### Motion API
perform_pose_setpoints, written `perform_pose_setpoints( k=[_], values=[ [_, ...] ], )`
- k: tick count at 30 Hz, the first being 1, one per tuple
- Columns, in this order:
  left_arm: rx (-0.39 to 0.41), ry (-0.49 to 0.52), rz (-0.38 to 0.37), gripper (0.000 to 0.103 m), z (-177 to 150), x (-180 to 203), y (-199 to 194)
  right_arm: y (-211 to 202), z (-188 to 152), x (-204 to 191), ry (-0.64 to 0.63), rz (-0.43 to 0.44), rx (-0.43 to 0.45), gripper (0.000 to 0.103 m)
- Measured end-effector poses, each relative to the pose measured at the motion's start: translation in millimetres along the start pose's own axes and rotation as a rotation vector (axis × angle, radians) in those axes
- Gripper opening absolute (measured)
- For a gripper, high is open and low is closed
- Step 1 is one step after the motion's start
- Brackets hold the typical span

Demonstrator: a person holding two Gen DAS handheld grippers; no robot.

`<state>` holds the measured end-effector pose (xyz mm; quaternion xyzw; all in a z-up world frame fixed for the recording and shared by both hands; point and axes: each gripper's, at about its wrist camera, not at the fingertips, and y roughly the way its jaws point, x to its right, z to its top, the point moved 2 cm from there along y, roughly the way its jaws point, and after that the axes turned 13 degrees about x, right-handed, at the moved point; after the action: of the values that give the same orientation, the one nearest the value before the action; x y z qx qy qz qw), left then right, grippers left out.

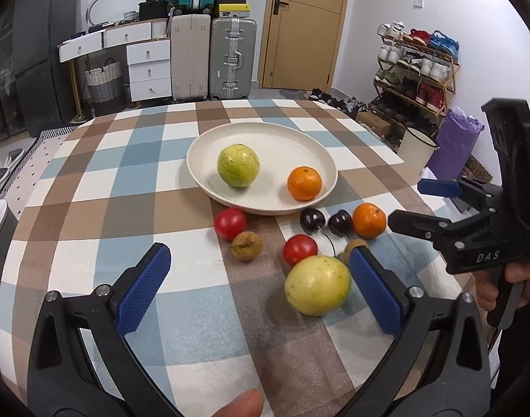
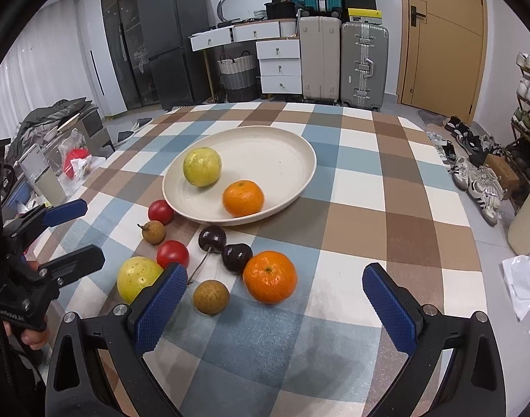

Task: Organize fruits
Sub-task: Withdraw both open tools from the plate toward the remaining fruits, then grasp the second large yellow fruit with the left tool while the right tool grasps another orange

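Fruits lay mid-frame on the checked bench (image 2: 386, 208), a green guava (image 2: 201, 166) and an orange (image 2: 243, 198) in the cream plate (image 2: 282, 149), the rest scattered below it, with the left hand-held gripper (image 1: 259, 286) and right hand-held gripper (image 2: 275, 304) both spread apart, empty.

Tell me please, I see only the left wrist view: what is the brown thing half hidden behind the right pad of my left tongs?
Observer: A small round brown longan, whole, lying free on the checked tablecloth.
Operator: Does it touch the round orange mandarin beside it?
Observer: No. The mandarin lies apart, with a strip of cloth between them.
Operator: Where is it relative to the right tongs?
Observer: The right tongs are wide open, and the longan lies just ahead of their left pad.
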<state>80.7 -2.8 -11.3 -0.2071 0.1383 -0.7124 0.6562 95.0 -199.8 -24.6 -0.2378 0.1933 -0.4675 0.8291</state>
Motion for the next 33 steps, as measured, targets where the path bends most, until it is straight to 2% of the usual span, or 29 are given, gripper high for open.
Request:
perform_pose_setpoints(
  k=[8, 19, 23, 26, 29, 31, 33],
  values=[
    [-0.034, 0.035, -0.025, 0.103, -11, 19, 10, 12, -7, 11, 0.035, 0.009, -0.039, 0.103],
    [-0.087, 0.030, -0.037, 0.103, -26, 24, 26, 27, -15, 13, 0.070, 0.044, -0.062, 0.102],
    [-0.110, 0.022, -0.062, 0.102, -29, 24, 31, 30, -17, 12, 0.076, 0.058, -0.063, 0.097],
    [-0.118, 0.029, -0.077, 0.096, -31, 27, 33, 32, -18, 13, 0.084, 0.063, -0.063, 0.093],
    [-0.135, 0.025, -0.106, 0.086, -34, 29, 35, 35, -20, 15, 0.102, 0.065, -0.069, 0.083],
    [-0.145, 0.023, -0.121, 0.073, -36, 31, 38, 36, -20, 18, 0.116, 0.064, -0.069, 0.081],
    [-0.155, 0.024, -0.135, 0.065, -38, 32, 38, 37, -21, 20, 0.128, 0.068, -0.065, 0.078]
  ],
)
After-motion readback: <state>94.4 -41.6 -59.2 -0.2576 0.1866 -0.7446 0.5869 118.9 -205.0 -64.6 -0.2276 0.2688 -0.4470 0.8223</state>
